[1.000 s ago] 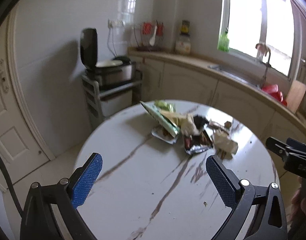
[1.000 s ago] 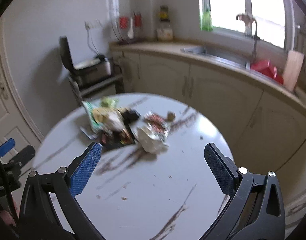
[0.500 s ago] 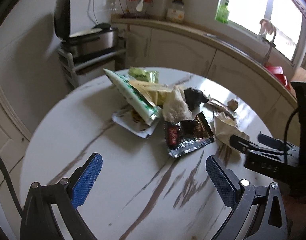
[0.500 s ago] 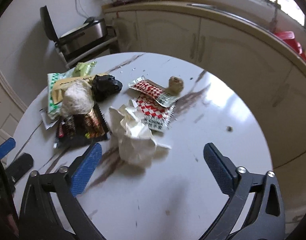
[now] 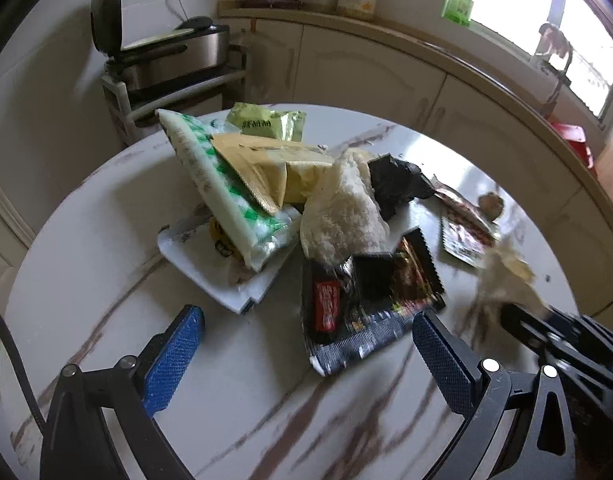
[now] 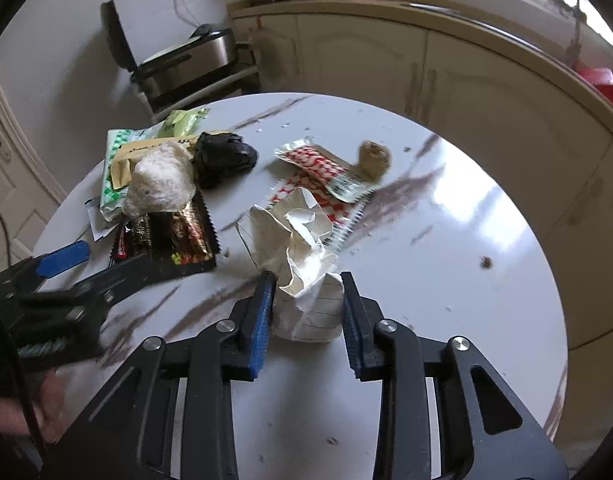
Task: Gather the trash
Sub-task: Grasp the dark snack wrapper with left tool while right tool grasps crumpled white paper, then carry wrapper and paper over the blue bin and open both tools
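Crumpled white lined paper point(image 6: 306, 256): on the round white marble-veined surface point(image 6: 446, 272), just beside the red-and-white sachets point(image 6: 326, 172). Right claw point(image 6: 306, 304): jaws just closed in, both blue pads pressing the paper's near end. Left claw point(image 5: 306, 356): jaws wide apart, holding nothing, over the black foil snack wrapper point(image 5: 370, 300).
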Action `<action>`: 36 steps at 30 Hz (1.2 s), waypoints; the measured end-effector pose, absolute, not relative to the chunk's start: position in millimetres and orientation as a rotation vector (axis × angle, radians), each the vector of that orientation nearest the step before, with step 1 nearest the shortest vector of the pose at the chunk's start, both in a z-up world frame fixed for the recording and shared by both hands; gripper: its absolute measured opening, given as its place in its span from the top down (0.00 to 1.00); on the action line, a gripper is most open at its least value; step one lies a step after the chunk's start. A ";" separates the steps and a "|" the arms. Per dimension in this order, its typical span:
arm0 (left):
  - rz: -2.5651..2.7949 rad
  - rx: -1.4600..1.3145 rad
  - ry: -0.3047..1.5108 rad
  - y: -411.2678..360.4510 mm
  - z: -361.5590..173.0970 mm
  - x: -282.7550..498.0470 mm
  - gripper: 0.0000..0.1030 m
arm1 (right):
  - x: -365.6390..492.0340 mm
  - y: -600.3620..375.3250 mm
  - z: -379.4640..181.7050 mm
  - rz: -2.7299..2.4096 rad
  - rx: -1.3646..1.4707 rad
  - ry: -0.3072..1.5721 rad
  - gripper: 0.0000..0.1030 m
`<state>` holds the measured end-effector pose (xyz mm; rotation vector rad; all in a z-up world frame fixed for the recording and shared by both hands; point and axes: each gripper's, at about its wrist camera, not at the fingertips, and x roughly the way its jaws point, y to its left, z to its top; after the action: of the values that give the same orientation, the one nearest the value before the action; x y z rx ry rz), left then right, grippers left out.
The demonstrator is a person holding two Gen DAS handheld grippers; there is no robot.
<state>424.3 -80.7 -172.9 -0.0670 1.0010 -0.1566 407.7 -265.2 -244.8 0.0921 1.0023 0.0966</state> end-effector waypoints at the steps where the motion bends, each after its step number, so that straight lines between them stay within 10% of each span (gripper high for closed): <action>1: -0.156 -0.061 0.998 -83.0 -173.9 429.2 0.01 | 404.6 -269.9 -243.6 0.095 0.105 0.998 0.71; 5: -0.163 -0.064 0.988 -92.5 -179.5 444.6 0.06 | 399.8 -281.9 -239.0 0.093 0.128 0.989 0.71; 15: -0.298 -0.088 0.950 -99.1 -187.0 436.8 0.79 | 394.0 -291.7 -237.2 0.093 0.174 0.977 0.71; 36: -0.381 -0.086 0.878 -67.7 -161.5 351.1 0.89 | 361.6 -307.4 -232.6 0.104 0.260 0.954 0.71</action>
<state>351.1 -67.7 -161.5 -0.0857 0.8782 -0.3812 361.6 -307.4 -232.6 0.2603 0.9539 0.1044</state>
